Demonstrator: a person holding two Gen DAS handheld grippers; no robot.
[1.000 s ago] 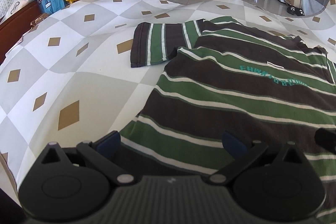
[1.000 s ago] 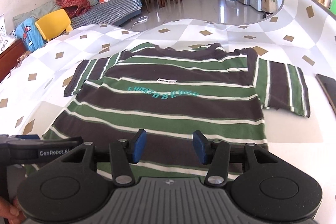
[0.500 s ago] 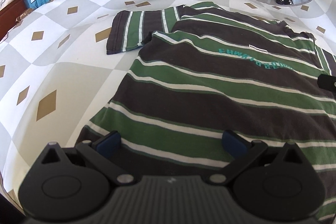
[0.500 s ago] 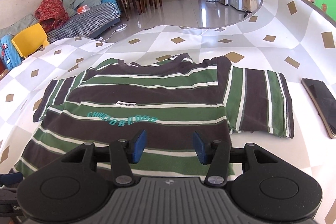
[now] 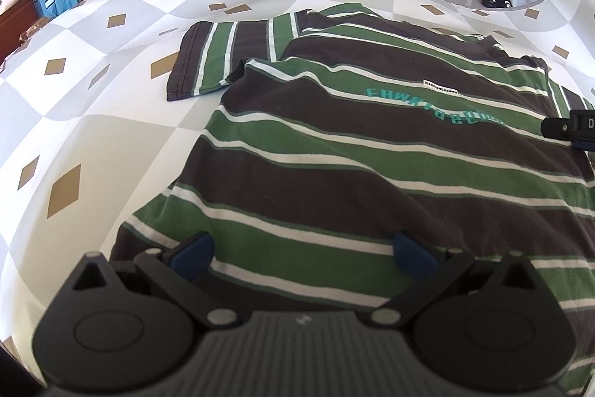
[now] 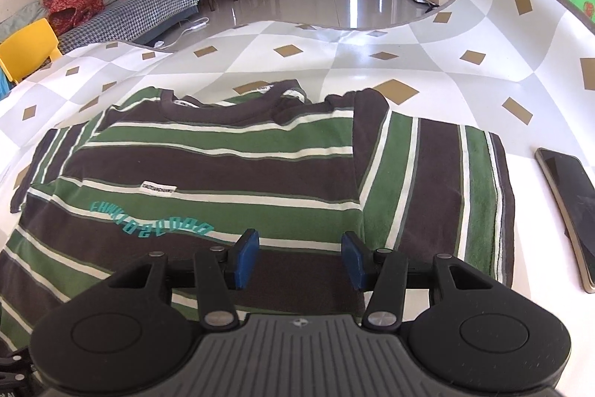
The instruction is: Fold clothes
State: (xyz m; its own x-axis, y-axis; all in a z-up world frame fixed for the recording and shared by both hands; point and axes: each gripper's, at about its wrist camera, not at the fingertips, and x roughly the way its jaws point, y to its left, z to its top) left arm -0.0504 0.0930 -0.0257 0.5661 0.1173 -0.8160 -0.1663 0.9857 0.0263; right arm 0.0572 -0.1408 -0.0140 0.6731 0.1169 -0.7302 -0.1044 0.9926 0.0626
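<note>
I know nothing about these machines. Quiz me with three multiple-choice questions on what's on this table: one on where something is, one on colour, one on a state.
1. Where is the phone?
A. Right of the shirt
B. On the shirt
C. On the yellow chair

2. What colour is the lettering on the shirt?
A. Red
B. Teal
C. Yellow

3. How is the right gripper?
A. Shut on cloth
B. Holding the phone
C. Open, empty

Answers: A, it lies on the tablecloth beyond the sleeve; B, teal letters curve across the chest; C, its blue pads stand apart with nothing between.
</note>
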